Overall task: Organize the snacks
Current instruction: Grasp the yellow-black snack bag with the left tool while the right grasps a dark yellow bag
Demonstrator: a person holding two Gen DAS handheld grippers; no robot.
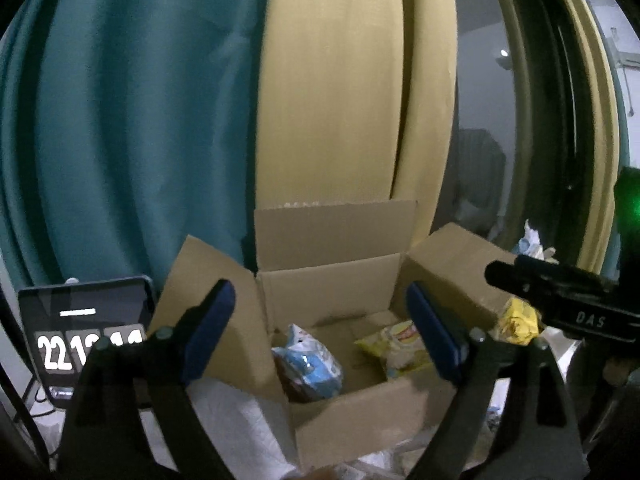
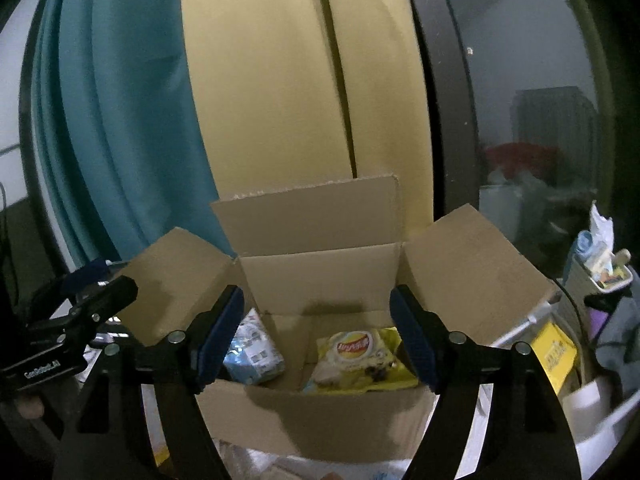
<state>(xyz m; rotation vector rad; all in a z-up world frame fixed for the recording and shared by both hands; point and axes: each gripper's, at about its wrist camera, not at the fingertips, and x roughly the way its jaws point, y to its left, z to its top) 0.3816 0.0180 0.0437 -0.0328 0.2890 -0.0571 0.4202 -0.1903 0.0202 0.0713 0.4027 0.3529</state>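
While both tools hover side by side at the near edge of the cardboard box (image 2: 320, 412), each one stands spread wide with nothing between its blue pads. Left gripper (image 1: 320, 332) first: empty, fingers apart, straddling the box opening. Right gripper (image 2: 316, 340), same story, wide open and holding nothing.

Just past the fingertips, down on the box floor, lie two snacks. Ahead of the right gripper sits a yellow chip bag (image 2: 362, 360) with a round red-and-yellow logo; its lettering is too small to read. Toward the left pad lies a blue-and-white snack pack (image 2: 252, 352), print unreadable.

Off to the left gripper's right, the other tool's black body shows "DAS" in white. From the right wrist, the left tool's body reads "GenRobot.AI".

Left of the left gripper, a phone (image 1: 86, 320) shows a clock, "22" legible. Right of the box, a yellow packet (image 2: 554, 354) lies outside.

Beyond the raised flaps hang a teal curtain (image 1: 128, 120) and a tan curtain (image 1: 332, 92).
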